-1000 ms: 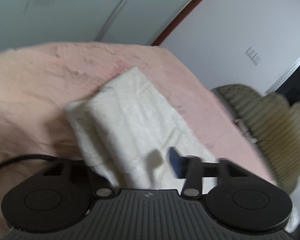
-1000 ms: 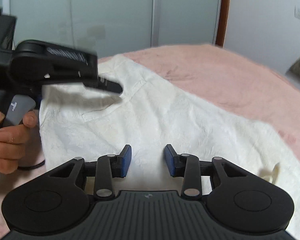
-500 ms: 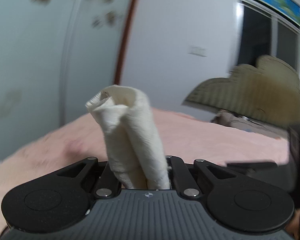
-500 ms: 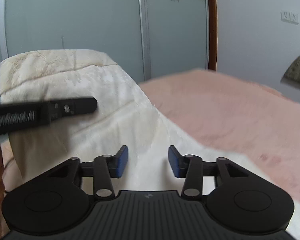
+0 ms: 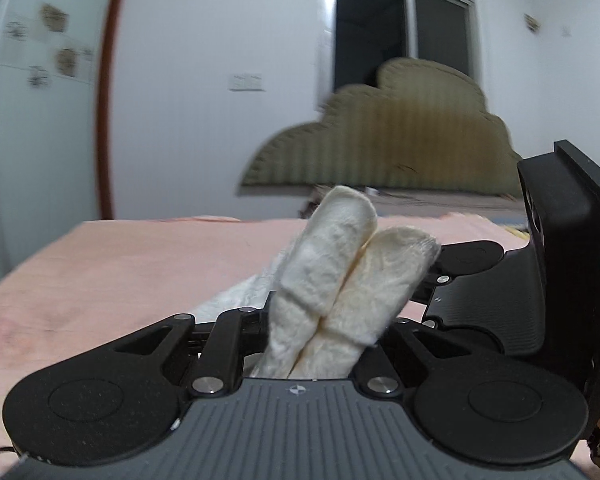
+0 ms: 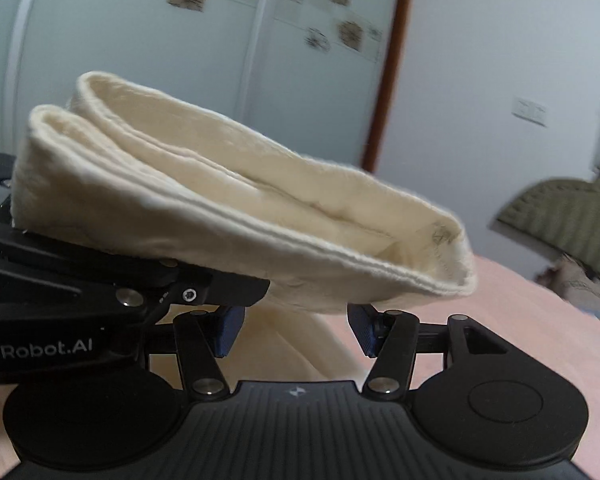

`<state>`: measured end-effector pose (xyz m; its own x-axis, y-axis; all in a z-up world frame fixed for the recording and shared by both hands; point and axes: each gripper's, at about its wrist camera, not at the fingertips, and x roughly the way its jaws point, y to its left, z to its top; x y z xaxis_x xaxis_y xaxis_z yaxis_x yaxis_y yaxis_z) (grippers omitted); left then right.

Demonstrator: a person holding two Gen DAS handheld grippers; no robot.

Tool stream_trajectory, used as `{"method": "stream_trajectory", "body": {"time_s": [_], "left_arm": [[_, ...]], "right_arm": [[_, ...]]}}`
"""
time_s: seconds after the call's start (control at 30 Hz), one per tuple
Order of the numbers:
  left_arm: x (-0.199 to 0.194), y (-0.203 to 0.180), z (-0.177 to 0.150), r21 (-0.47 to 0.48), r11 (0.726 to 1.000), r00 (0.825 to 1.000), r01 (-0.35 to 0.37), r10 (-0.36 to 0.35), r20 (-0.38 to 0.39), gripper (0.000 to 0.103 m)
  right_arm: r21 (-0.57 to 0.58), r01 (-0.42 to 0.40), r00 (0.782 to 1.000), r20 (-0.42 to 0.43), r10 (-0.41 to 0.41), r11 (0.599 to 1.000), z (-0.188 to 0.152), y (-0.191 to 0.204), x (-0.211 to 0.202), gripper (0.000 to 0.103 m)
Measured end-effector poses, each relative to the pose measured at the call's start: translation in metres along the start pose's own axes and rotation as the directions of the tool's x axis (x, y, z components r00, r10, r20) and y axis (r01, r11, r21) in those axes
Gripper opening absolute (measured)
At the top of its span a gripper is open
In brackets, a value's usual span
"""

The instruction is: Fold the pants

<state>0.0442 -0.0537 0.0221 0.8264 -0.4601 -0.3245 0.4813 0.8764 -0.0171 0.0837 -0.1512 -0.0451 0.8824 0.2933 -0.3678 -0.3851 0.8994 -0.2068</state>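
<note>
The cream white pants (image 5: 332, 280) are folded into a thick bundle. My left gripper (image 5: 320, 340) is shut on the bundle, which sticks up between its fingers and hides the pads. In the right wrist view the pants (image 6: 236, 208) hang as a layered fold held up by the left gripper (image 6: 204, 284), above the pink bed. My right gripper (image 6: 296, 328) is open and empty just below the lifted fold. The right gripper also shows at the right of the left wrist view (image 5: 480, 276).
A pink blanket covers the bed (image 5: 120, 264). An olive headboard (image 5: 380, 140) stands behind it under a dark window (image 5: 400, 32). Pale wardrobe doors (image 6: 180, 60) with flower prints stand beyond the bed.
My left gripper has closed on the pants and lifted the folded bundle up off the bed, swinging toward the headboard. My right gripper stayed open and now sits under the raised fold.
</note>
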Motion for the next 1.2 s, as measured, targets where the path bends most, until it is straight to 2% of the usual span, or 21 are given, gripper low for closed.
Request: {"method": "stream_trajectory", "body": {"time_s": [0.33, 0.5, 0.7, 0.77, 0.8, 0.83, 0.9, 0.93, 1.0, 1.07, 1.1, 1.13, 1.2], "left_arm": [[0.041, -0.076, -0.016, 0.071, 0.987, 0.988, 0.143, -0.137, -0.075, 0.011], [0.066, -0.111, -0.027, 0.091, 0.983, 0.98, 0.161, -0.149, -0.129, 0.012], [0.085, -0.123, -0.039, 0.142, 0.97, 0.967, 0.196, -0.167, -0.192, 0.024], [0.087, -0.121, -0.045, 0.164, 0.964, 0.961, 0.212, -0.174, -0.216, 0.029], [0.087, -0.119, -0.046, 0.169, 0.96, 0.957, 0.224, -0.184, -0.225, 0.039], [0.087, -0.118, -0.045, 0.174, 0.951, 0.946, 0.257, -0.211, -0.244, 0.061], [0.081, -0.115, -0.047, 0.176, 0.937, 0.936, 0.3, -0.253, -0.245, 0.07], [0.076, -0.115, -0.049, 0.182, 0.928, 0.931, 0.325, -0.279, -0.236, 0.074], [0.065, -0.115, -0.055, 0.209, 0.908, 0.922, 0.364, -0.319, -0.22, 0.08], [0.057, -0.111, -0.058, 0.245, 0.902, 0.929, 0.356, -0.314, -0.194, 0.081], [0.055, -0.109, -0.058, 0.256, 0.906, 0.938, 0.337, -0.298, -0.179, 0.085], [0.054, -0.102, -0.057, 0.253, 0.915, 0.946, 0.315, -0.279, -0.167, 0.09], [0.052, -0.084, -0.051, 0.213, 0.939, 0.959, 0.271, -0.245, -0.14, 0.091]], "right_arm": [[0.042, 0.133, 0.991, -0.028, -0.131, 0.99, -0.062, -0.044, -0.049, 0.056], [0.016, 0.203, 0.975, -0.09, -0.201, 0.979, -0.077, -0.053, -0.052, 0.056], [0.043, 0.245, 0.958, -0.163, -0.235, 0.969, -0.097, -0.06, -0.057, 0.059], [0.064, 0.28, 0.942, -0.209, -0.261, 0.958, -0.103, -0.063, -0.065, 0.069], [0.07, 0.3, 0.933, -0.232, -0.277, 0.951, -0.106, -0.065, -0.069, 0.072], [0.075, 0.324, 0.922, -0.25, -0.297, 0.943, -0.11, -0.067, -0.074, 0.072], [0.126, 0.365, 0.908, -0.268, -0.323, 0.923, -0.115, -0.073, -0.088, 0.073], [0.15, 0.397, 0.894, -0.286, -0.344, 0.906, -0.12, -0.076, -0.097, 0.073], [0.182, 0.485, 0.852, -0.318, -0.415, 0.856, -0.121, -0.082, -0.108, 0.073], [0.241, 0.558, 0.817, -0.329, -0.474, 0.794, -0.118, -0.085, -0.122, 0.073], [0.282, 0.57, 0.815, -0.316, -0.487, 0.772, -0.115, -0.085, -0.128, 0.073], [0.324, 0.557, 0.828, -0.288, -0.481, 0.765, -0.111, -0.083, -0.132, 0.073], [0.385, 0.482, 0.876, -0.217, -0.43, 0.787, -0.099, -0.086, -0.13, 0.073]]}}
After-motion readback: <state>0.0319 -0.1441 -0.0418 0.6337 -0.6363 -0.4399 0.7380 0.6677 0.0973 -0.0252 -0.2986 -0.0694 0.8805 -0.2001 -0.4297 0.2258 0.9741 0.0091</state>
